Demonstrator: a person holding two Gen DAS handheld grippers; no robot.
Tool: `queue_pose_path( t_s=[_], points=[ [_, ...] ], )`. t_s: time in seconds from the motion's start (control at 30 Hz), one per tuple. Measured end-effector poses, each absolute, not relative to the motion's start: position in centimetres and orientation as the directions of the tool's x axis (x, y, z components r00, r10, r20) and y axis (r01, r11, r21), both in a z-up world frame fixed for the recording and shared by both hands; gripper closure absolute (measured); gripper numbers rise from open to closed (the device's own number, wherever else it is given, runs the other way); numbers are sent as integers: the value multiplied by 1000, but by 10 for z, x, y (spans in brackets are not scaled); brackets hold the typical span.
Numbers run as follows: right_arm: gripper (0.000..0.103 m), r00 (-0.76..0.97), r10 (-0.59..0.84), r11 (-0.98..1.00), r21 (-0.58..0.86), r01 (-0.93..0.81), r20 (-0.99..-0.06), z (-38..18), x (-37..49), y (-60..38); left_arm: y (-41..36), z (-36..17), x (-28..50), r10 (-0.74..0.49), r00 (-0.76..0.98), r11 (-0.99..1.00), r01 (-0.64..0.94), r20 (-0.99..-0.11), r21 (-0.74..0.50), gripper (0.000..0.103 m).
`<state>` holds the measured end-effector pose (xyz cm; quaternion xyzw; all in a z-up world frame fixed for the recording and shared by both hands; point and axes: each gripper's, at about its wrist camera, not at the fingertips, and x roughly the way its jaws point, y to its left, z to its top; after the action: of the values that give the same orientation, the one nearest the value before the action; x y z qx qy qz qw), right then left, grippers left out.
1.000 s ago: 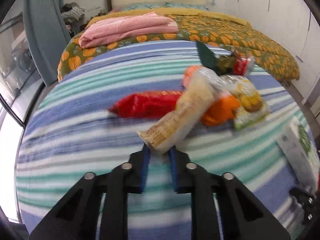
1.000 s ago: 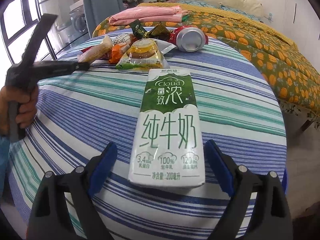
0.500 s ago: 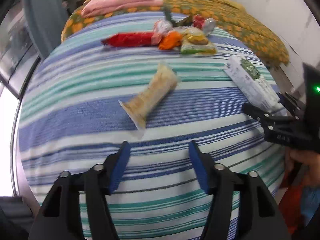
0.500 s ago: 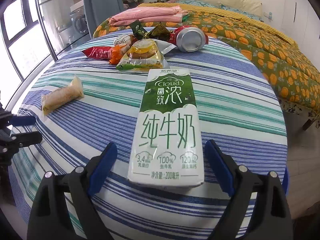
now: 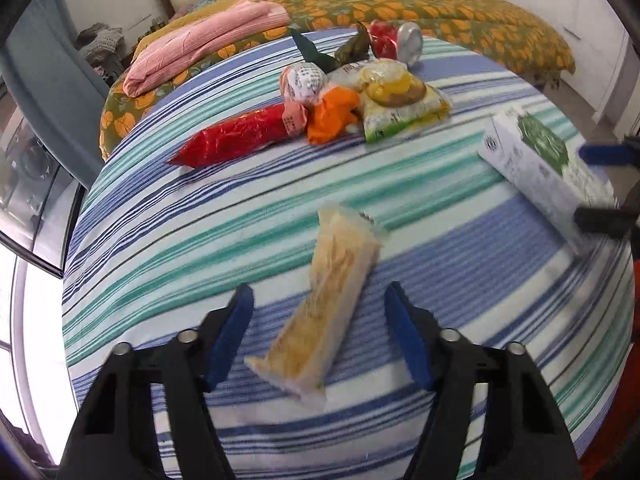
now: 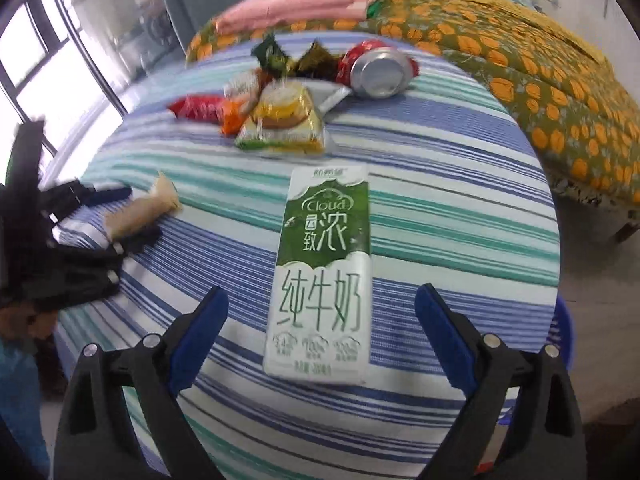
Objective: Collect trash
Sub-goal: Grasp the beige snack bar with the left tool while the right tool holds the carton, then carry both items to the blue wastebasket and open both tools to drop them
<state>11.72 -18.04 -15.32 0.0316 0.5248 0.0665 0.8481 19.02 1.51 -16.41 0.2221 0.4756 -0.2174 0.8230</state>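
On the striped surface [image 5: 168, 240] I count 1 milk carton [image 6: 322, 276], 1 beige snack wrapper [image 5: 324, 320], 1 red packet [image 5: 236, 136], 1 orange wrapper [image 5: 334, 114], 1 yellow-green packet [image 5: 400, 104], 1 round white wrapped item [image 5: 306, 80], 1 red can [image 6: 378, 70] on its side, and 2 dark green wrappers [image 6: 294, 58]. The last 7 lie together in 1 group at the far side, near the bed [image 5: 460, 20].

The left tongs [image 5: 320, 336] are wide open and hold nothing; the beige snack wrapper lies flat between the 2 fingers, touching neither. The right tongs [image 6: 322, 324] are also wide open and empty, with the near end of the milk carton between them.

Compared with 0.5 s ago, the left tongs have come forward, so the wrapper, then lying ahead of the tips, is now between the fingers. The right tongs have the same opening, and the carton has not moved.
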Motion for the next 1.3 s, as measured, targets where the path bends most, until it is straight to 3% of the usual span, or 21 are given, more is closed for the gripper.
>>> queue_pose_path(
  t_s=[0.07,0.13,0.2,0.33,0.53,0.8,1.07,1.3],
  points=[
    [19,432,126,992,111,-61,-893,-159,124,-178,15,-163,192,-144,450,811,564,-881,156,54],
    [43,438,123,992,116,-43,-890,-161,127,-179,12,-163,192,-142,447,806,570,-883,160,76],
    [54,446,132,991,130,-36,-885,-160,128,-182,12,-162,189,-129,458,807,564,-879,176,84],
    [54,502,181,982,183,-46,-845,-142,115,-193,17,-150,179,-168,467,839,531,-868,123,87],
    [54,560,263,956,289,-44,-786,-118,86,-240,-11,-123,144,-320,438,830,558,-840,-26,87],
    [54,610,154,952,282,120,-777,-125,40,-361,-125,-106,85,-489,342,710,691,-802,-138,87],
    [54,571,54,929,251,273,-819,-163,11,-465,-259,-123,51,-546,244,631,749,-801,-202,87],
    [54,537,40,911,251,327,-843,-200,4,-519,-344,-172,51,-510,191,632,744,-839,-215,87]
  ],
)
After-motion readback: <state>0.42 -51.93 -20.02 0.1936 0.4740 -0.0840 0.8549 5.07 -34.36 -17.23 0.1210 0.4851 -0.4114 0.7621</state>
